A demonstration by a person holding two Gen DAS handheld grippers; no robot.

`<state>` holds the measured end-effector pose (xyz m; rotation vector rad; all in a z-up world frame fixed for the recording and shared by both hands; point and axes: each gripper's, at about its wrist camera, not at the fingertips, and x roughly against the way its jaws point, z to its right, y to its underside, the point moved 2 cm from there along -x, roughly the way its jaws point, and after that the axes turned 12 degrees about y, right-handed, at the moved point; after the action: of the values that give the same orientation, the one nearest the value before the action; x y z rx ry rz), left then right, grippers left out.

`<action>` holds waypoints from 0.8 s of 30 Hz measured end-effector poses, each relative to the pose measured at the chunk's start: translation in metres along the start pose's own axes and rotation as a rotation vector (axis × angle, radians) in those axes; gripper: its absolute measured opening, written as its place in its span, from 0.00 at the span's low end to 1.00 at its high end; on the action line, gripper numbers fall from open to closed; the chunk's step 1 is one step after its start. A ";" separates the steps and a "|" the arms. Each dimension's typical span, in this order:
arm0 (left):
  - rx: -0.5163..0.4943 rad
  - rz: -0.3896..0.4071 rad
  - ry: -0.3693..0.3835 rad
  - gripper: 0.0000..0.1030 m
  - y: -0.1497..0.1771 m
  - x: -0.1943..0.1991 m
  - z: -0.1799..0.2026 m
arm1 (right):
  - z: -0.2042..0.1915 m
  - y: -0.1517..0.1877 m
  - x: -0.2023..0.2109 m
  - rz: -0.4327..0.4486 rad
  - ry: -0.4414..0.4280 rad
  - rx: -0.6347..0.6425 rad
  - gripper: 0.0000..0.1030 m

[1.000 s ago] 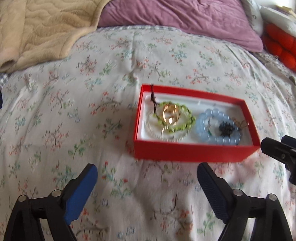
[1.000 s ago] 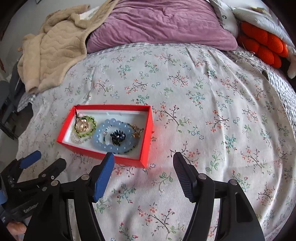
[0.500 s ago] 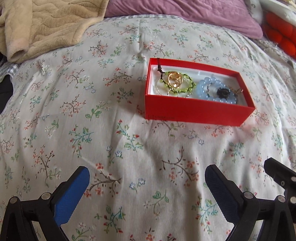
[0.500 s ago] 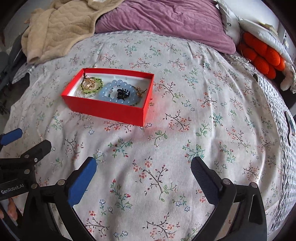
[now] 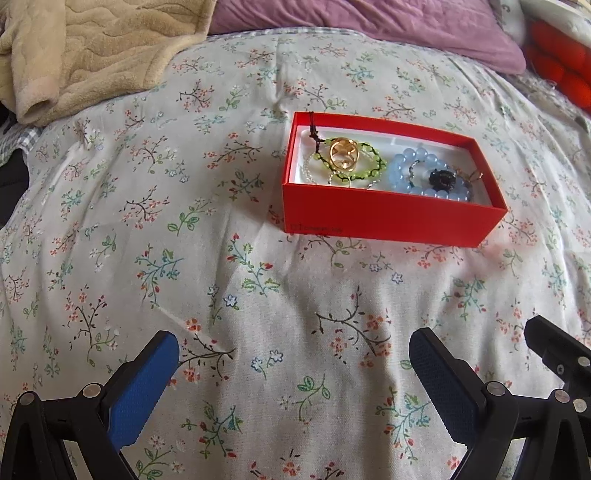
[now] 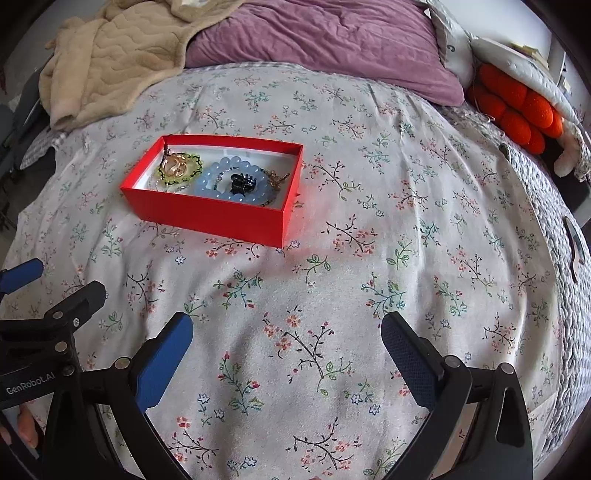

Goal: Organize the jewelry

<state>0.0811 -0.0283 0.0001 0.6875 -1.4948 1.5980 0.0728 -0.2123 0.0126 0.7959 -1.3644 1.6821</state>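
Note:
A red box sits on the floral bedspread. Inside lie a green beaded bracelet with gold rings, a pale blue bead bracelet, and a small black clip. My left gripper hovers open over bare cloth, well in front of the box. My right gripper is open too, nearer than the box and to its right, with nothing between its fingers. In the right wrist view the left gripper shows at the left edge.
A beige quilted blanket is heaped at the far left. A purple pillow lies along the head of the bed, with an orange plush thing at the far right. The bed drops off at the right.
Both grippers have drawn back from the box, which now looks smaller and farther. Their jaws have spread wider, the right one most.

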 end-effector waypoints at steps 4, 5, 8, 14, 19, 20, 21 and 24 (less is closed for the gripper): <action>0.003 -0.004 -0.003 0.99 0.000 -0.001 -0.001 | 0.000 0.000 -0.001 -0.001 0.005 0.000 1.00; 0.004 -0.004 -0.003 0.99 -0.001 -0.001 -0.002 | 0.000 0.000 -0.001 -0.001 0.003 0.000 1.00; 0.003 -0.003 -0.003 0.99 -0.001 -0.001 -0.002 | -0.001 0.000 -0.001 0.001 0.001 0.001 1.00; -0.002 -0.008 -0.004 0.99 0.000 -0.001 -0.001 | -0.003 0.001 -0.001 -0.002 0.001 0.002 1.00; -0.002 -0.006 -0.006 0.99 0.000 0.000 -0.002 | -0.004 0.001 -0.001 -0.003 0.004 -0.001 1.00; -0.002 -0.007 -0.008 0.99 -0.001 0.000 -0.002 | -0.003 0.001 -0.001 -0.004 0.004 -0.002 1.00; -0.001 -0.007 -0.009 0.99 -0.001 -0.001 -0.002 | -0.003 0.001 -0.001 -0.005 0.004 -0.002 1.00; -0.002 -0.008 -0.010 0.99 -0.001 -0.001 -0.002 | -0.003 0.002 -0.002 -0.008 0.004 -0.002 1.00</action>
<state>0.0823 -0.0260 -0.0003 0.7008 -1.4990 1.5887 0.0723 -0.2095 0.0091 0.7953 -1.3583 1.6748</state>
